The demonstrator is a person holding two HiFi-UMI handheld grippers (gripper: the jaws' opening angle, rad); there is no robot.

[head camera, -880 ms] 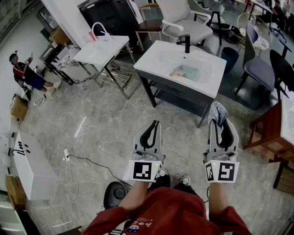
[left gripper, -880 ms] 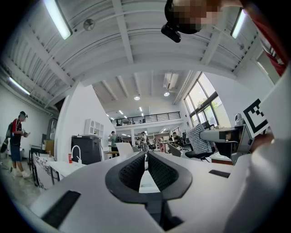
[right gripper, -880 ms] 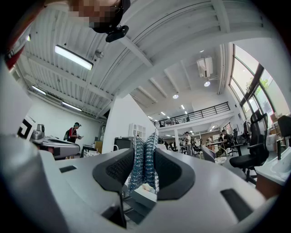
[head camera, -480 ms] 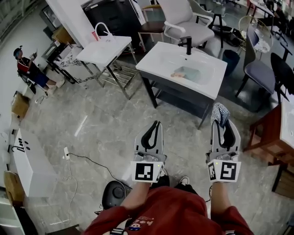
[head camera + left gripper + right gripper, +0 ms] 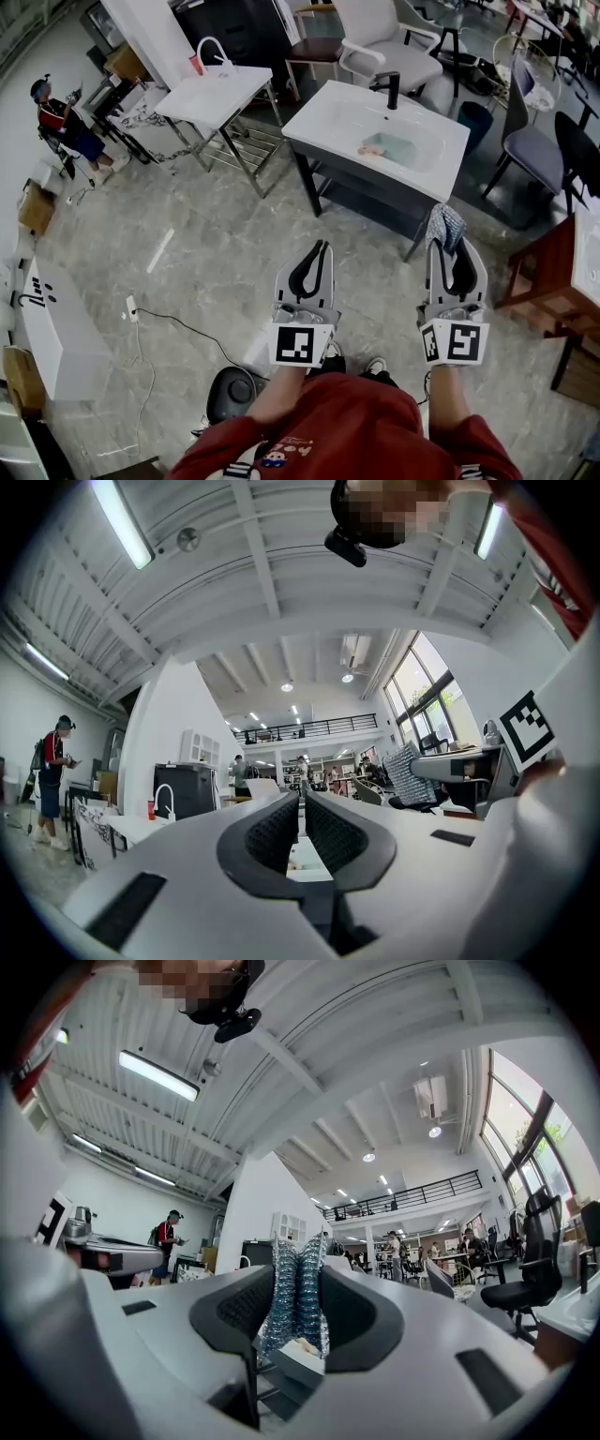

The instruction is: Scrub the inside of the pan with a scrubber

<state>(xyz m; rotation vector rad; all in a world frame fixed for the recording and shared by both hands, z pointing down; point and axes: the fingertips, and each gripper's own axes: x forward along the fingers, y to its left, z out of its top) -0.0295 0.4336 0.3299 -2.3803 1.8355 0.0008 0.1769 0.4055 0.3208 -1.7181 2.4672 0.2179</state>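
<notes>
Room: open floor (image 5: 206, 253) between claws and sink (image 5: 323, 112).
Basin: small pale item (image 5: 384, 147) inside.
Left claw (image 5: 321, 249): narrow, empty.
Right claw (image 5: 448, 246): pinching scrubber (image 5: 444, 227).

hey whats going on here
A person stands some way short of a white washbasin with a black tap. The right gripper is shut on a blue-grey mesh scrubber; the left gripper is shut and empty. Scrubbing has not begun; something pale green lies in the basin.
</notes>
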